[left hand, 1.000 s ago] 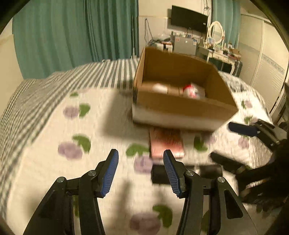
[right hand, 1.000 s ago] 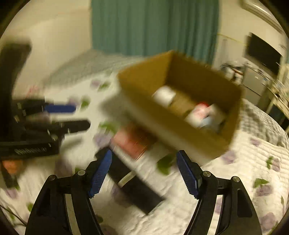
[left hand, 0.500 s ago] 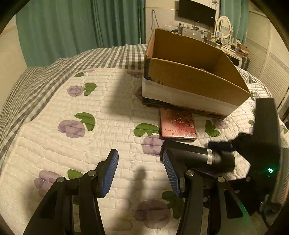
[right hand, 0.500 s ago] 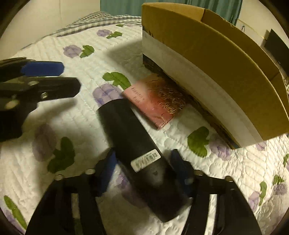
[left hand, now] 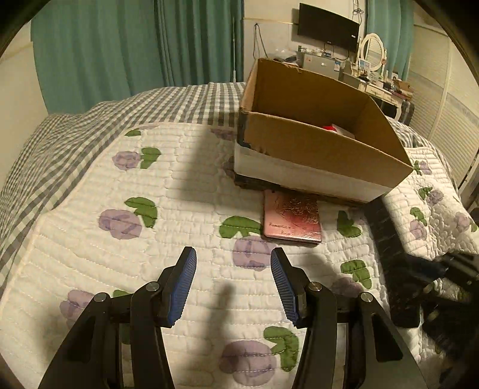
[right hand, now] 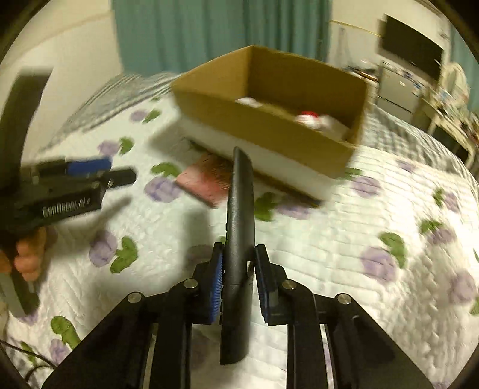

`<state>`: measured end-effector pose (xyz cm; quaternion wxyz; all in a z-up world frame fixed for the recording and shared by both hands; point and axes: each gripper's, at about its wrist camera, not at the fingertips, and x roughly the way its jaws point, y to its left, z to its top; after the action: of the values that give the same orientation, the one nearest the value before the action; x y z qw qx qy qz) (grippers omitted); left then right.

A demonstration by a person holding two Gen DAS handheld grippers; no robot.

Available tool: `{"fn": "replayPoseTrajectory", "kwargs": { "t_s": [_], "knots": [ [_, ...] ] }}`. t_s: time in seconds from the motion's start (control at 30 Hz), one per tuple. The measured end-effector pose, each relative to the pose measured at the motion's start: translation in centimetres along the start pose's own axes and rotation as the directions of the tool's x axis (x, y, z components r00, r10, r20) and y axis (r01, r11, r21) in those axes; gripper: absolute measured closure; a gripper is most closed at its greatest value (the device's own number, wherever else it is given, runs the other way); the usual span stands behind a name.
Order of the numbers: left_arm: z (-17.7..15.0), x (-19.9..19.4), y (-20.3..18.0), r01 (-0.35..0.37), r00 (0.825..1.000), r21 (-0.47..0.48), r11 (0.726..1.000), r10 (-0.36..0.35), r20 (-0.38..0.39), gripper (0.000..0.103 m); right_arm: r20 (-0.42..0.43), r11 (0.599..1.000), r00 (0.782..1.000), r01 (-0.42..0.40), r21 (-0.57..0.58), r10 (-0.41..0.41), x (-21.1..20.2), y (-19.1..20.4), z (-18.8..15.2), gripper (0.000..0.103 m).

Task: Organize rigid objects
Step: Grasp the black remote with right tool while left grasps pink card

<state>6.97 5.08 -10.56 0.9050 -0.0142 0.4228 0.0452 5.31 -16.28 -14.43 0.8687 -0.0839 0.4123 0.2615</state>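
My right gripper (right hand: pixel 238 279) is shut on a long black case (right hand: pixel 239 209) and holds it above the quilt, pointing toward the cardboard box (right hand: pixel 269 119). The box (left hand: pixel 314 143) holds a red-capped item (right hand: pixel 308 115) and white things. A pink booklet (left hand: pixel 292 217) lies flat on the quilt just in front of the box; it also shows in the right wrist view (right hand: pixel 206 178). My left gripper (left hand: pixel 233 281) is open and empty, low over the quilt short of the booklet. It also appears at the left of the right wrist view (right hand: pixel 98 170).
The bed is covered by a white quilt with purple flowers (left hand: pixel 119 221) and a grey checked blanket (left hand: pixel 74 134) behind. Green curtains (left hand: pixel 134 54), a wall TV (left hand: pixel 327 27) and a cluttered dresser (left hand: pixel 374 80) stand beyond the bed.
My right gripper closed on the black case and lifted it off the quilt. The case has gone from its place beside the booklet. My left gripper stayed open and hardly moved.
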Motion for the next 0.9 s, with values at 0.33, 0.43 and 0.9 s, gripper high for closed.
{"fn": "replayPoseTrajectory", "kwargs": {
  "t_s": [0.33,0.43,0.9],
  "knots": [
    [1.3,2.8,-3.4,0.098,0.994,0.045,0.994,-0.096,-0.047,0.048,-0.015,0.955,0.990,0.141,0.261,-0.142,-2.6,-8.6,1.0,0.084],
    [1.6,4.3,-4.2,0.109,0.991,0.052,0.993,-0.105,-0.081,0.048,-0.029,0.943,0.988,0.155,0.294,-0.153,-1.7,-9.7,1.7,0.084],
    [2.8,5.8,-5.5,0.091,0.991,0.074,0.993,-0.084,-0.100,0.039,-0.069,0.945,0.989,0.144,0.292,-0.129,1.1,-9.7,2.2,0.084]
  ]
}}
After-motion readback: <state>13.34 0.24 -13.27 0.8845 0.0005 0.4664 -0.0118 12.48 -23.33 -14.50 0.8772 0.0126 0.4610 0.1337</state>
